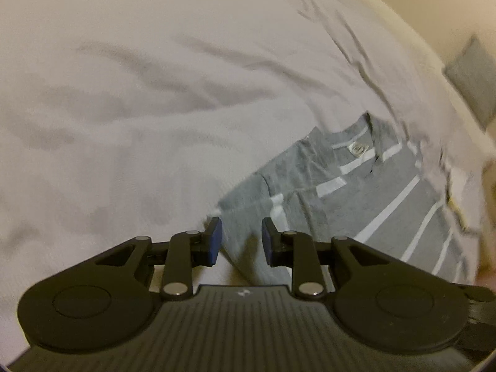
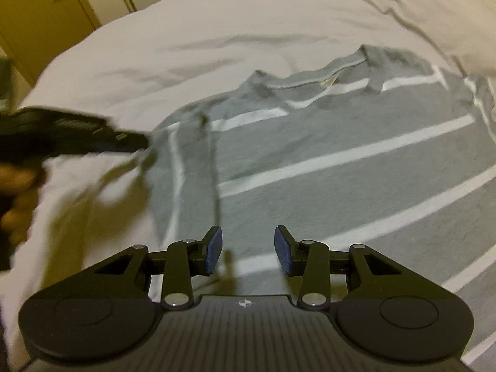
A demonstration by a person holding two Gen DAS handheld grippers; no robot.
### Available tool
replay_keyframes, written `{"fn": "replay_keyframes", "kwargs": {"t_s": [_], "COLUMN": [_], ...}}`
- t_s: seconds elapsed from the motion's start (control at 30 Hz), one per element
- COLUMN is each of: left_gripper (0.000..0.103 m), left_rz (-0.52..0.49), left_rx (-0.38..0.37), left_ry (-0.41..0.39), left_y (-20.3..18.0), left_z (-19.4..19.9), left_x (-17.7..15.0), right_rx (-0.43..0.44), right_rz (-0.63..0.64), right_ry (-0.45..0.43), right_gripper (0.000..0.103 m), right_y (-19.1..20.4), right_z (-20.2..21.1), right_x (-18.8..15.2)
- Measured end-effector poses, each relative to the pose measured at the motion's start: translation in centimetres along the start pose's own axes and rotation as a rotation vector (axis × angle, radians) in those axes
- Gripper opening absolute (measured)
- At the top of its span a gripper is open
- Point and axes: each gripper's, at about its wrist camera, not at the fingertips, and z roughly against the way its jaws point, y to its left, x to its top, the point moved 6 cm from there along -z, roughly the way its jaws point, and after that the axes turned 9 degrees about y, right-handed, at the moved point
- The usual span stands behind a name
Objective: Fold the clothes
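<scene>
A grey T-shirt with white stripes (image 2: 325, 161) lay spread on a white bedsheet (image 2: 186, 31), collar (image 2: 310, 77) toward twelve o'clock in the right wrist view, body running down toward four o'clock. Its sleeve (image 2: 186, 161) sat at about nine o'clock, partly doubled over and rumpled.

The right gripper (image 2: 248, 248) hovered above the shirt's lower chest, jaws apart with nothing between them. The left gripper (image 1: 241, 238) also showed its jaws spread, grey sleeve fabric visible through the gap but not pinched.

Only the right view showed the left gripper from outside (a dark, motion-blurred shape at nine o'clock, a hand (image 2: 15, 192) wrapped around its handle), with its tip at the sleeve edge; whether it touched cloth could not be told. Only the left view showed the small neck label (image 1: 357, 148) inside the collar at about two o'clock.

The risk, judging from here: closing on the rumpled sleeve could catch the bedsheet along with it, or grab only one layer, leaving a crooked fold. The blur suggests fast motion, which could drag the shirt askew.
</scene>
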Motion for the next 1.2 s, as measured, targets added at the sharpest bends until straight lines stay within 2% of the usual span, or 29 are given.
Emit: {"fn": "replay_keyframes", "kwargs": {"t_s": [0.1, 0.17, 0.27, 0.33, 0.4, 0.57, 0.63, 0.7, 0.8, 0.83, 0.87, 0.9, 0.93, 1.0, 1.1, 1.2], "left_gripper": [0.022, 0.022, 0.022, 0.023, 0.023, 0.023, 0.023, 0.023, 0.023, 0.017, 0.006, 0.000, 0.000, 0.000, 0.000, 0.000], "left_rz": [-0.080, -0.113, -0.216, -0.307, -0.398, -0.497, -0.530, -0.539, -0.599, -0.627, -0.646, -0.653, -0.656, -0.657, -0.660, -0.659], "left_rx": [0.071, 0.084, 0.032, -0.022, -0.037, -0.058, -0.022, -0.039, -0.041, -0.030, -0.027, -0.030, -0.035, -0.044, -0.047, -0.033], "left_ry": [0.060, 0.055, 0.012, 0.033, 0.073, 0.131, 0.117, 0.114, 0.176, 0.195, 0.210, 0.221, 0.225, 0.223, 0.219, 0.235], "left_y": [0.0, -0.1, -1.3, -2.2, -2.6, -2.2, -2.1, -1.9, -2.4, -2.7, -2.8, -2.9, -2.9, -3.0, -2.5, -1.3], "left_z": [-0.9, -0.8, -0.3, -0.6, -1.3, -2.6, -2.6, -2.2, -3.0, -3.3, -3.5, -3.6, -3.6, -3.2, -2.1, -1.6], "left_x": [0.6, 0.8, 1.3, 1.3, 1.3, 1.9, 2.2, 2.5, 2.2, 2.0, 1.9, 1.8, 1.7, 1.7, 1.8, 1.6], "right_rx": [0.100, 0.159, 0.226, 0.266, 0.310, 0.355, 0.370, 0.386, 0.398, 0.400, 0.402, 0.404, 0.408, 0.425, 0.469, 0.554], "right_rz": [-0.081, -0.130, -0.218, -0.276, -0.316, -0.344, -0.356, -0.370, -0.390, -0.401, -0.413, -0.424, -0.447, -0.487, -0.483, -0.496], "right_ry": [0.052, 0.086, 0.127, 0.129, 0.118, 0.103, 0.101, 0.102, 0.105, 0.107, 0.109, 0.111, 0.119, 0.136, 0.143, 0.173], "right_gripper": [0.041, 0.041, 0.041, 0.041, 0.041, 0.041, 0.041, 0.041, 0.040, 0.037, 0.034, 0.026, 0.017, 0.010, 0.007, 0.006], "right_y": [0.7, 1.2, 1.6, 1.4, 1.1, 0.9, 1.0, 1.1, 1.2, 1.2, 1.1, 1.1, 0.9, 0.3, 0.4, 1.0], "right_z": [0.3, -0.1, -1.0, -1.3, -1.6, -2.1, -2.1, -2.0, -2.3, -2.5, -2.7, -2.8, -3.1, -3.4, -2.9, -2.9], "right_x": [-1.6, -2.5, -3.8, -4.1, -4.2, -4.3, -4.4, -4.7, -5.0, -5.2, -5.3, -5.4, -5.4, -5.5, -5.6, -5.8]}}
